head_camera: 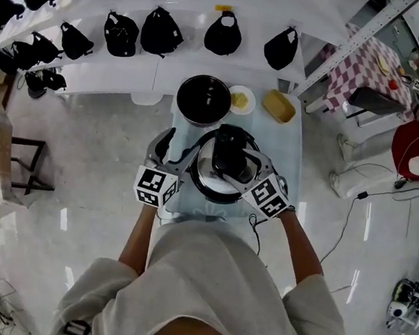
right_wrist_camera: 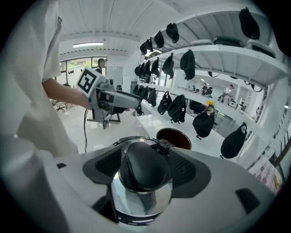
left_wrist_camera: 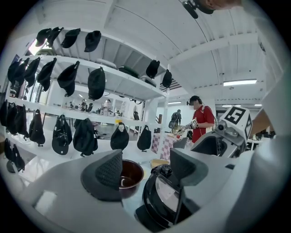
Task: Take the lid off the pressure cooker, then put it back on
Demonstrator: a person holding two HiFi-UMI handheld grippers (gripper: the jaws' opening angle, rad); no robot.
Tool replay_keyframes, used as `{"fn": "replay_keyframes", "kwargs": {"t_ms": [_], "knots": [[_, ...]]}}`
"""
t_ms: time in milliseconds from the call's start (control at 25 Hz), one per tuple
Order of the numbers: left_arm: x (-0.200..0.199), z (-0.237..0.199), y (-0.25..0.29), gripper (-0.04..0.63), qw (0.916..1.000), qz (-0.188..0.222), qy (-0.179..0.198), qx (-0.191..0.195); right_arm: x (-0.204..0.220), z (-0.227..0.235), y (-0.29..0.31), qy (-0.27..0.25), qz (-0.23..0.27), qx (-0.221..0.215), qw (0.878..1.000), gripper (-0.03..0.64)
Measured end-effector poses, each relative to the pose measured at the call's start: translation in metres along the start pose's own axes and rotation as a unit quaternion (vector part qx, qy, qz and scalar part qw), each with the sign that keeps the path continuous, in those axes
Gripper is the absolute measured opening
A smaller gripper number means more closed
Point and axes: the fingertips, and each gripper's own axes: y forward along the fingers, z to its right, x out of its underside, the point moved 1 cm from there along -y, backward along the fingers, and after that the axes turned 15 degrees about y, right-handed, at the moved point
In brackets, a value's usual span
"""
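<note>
Right gripper: the right gripper [right_wrist_camera: 145,170] was clenched on the black domed handle [right_wrist_camera: 136,159] at the centre of the round polished-steel pressure cooker lid [right_wrist_camera: 136,202], with one ribbed pad on either side. Gripping at the centre probably kept the lid balanced.

Left gripper: the left gripper [left_wrist_camera: 145,167] was released, its jaws wide apart with nothing between them. It hung just beside the lid's left edge, apparently ready to steady it.

Lid position: the lid was off the pot, on the person's side of it, over the pale tabletop [head_camera: 291,146]. In the left gripper view it looked tilted. No view showed whether its rim touched the table.

Pot: the dark round cooker pot [head_camera: 204,98], brown inside, stood uncovered at the far end of the table, its mouth open to take the lid again.

Neighbours: a small white plate of yellow food [head_camera: 241,99] and a yellow oval dish [head_camera: 279,105] sat just to the pot's right, off the line between lid and pot.

Background: white shelves hung with black caps [head_camera: 161,33] ran behind the table.

Stage: the removal seemed finished, and the return to the pot was not yet done.

Next need: the lid would have to be levelled and centred over the pot's rim before it was lowered. A tilted approach risked catching one edge.
</note>
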Motion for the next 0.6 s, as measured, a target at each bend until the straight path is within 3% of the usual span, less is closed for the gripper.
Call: {"fn": "replay_keyframes", "kwargs": {"t_ms": [160,360,600], "knots": [[0.004,0.008,-0.003,0.308,1.0000,-0.001,-0.004,0.007,-0.001,-0.001,0.006,-0.054,-0.052,-0.024,0.997,0.305],[0.009,0.015,-0.009,0.310,0.9999,-0.001,-0.010,0.013,0.003,-0.012,0.017,-0.124,-0.122,-0.060,0.983,0.305],[0.008,0.016,-0.013,0.310,0.9998,0.003,-0.013,0.013,0.011,-0.016,0.031,-0.142,-0.191,-0.102,0.966,0.304]]}}
